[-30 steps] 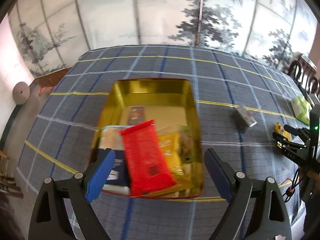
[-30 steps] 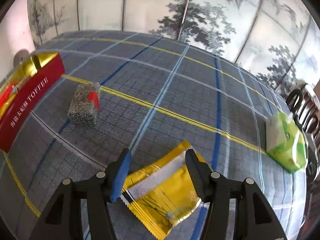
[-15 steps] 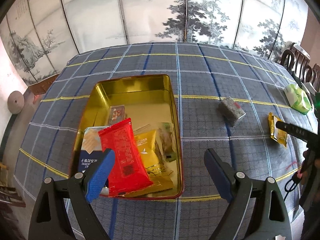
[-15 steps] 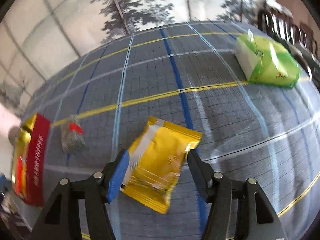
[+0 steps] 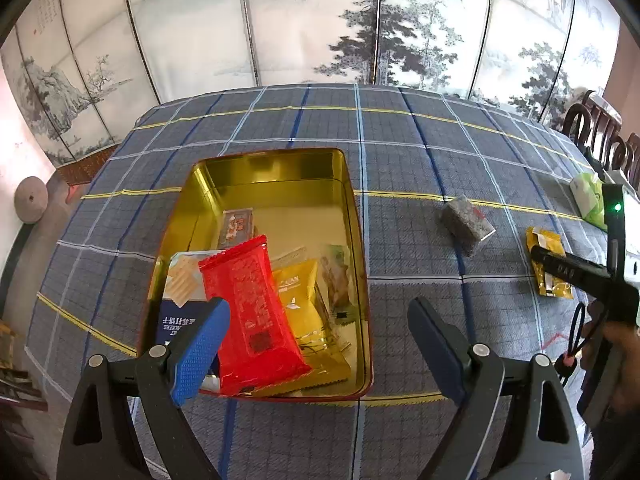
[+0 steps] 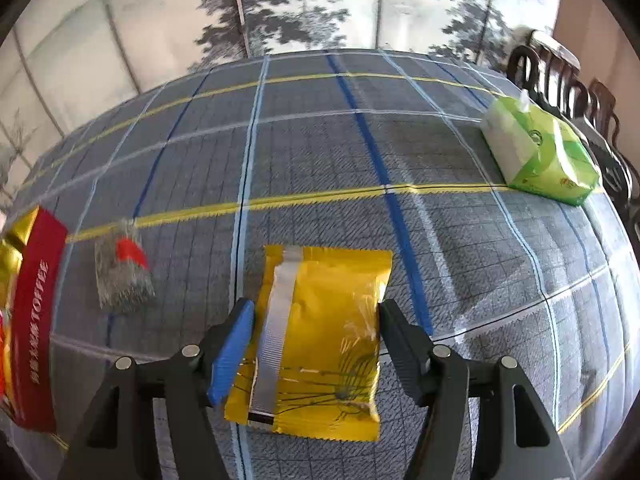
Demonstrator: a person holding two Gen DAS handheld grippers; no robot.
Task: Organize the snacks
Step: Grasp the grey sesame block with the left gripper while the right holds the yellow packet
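Snack being reached: yellow packet (image 6: 320,332) lies flat on the worktop (image 6: 400,140), silver strip up, between the jaws of the right gripper (image 6: 316,344)
Right jaws: opening, one finger at each long side of the packet, pads not seen pressing it
Left jaws: left gripper (image 5: 318,344) spread wide with nothing between the pads, hanging over the near end of the tin (image 5: 260,168)
Tin: gold inside, red outside, open, resting on the checked cloth (image 5: 400,152)
Inside the tin: red packet (image 5: 252,312) on top, a yellow pouch (image 5: 300,300) beside it, a blue and white pack (image 5: 176,312) under its left edge, a small red-printed bar (image 5: 237,228) farther back
Loose on the worktop: grey speckled packet (image 6: 122,276) with a red patch, between the tin and the yellow packet, apart from both
Far right edge: green tissue pack (image 6: 540,156), well apart from the snacks
Beyond: painted folding screen (image 5: 320,20) and dark wooden chairs (image 6: 560,64)
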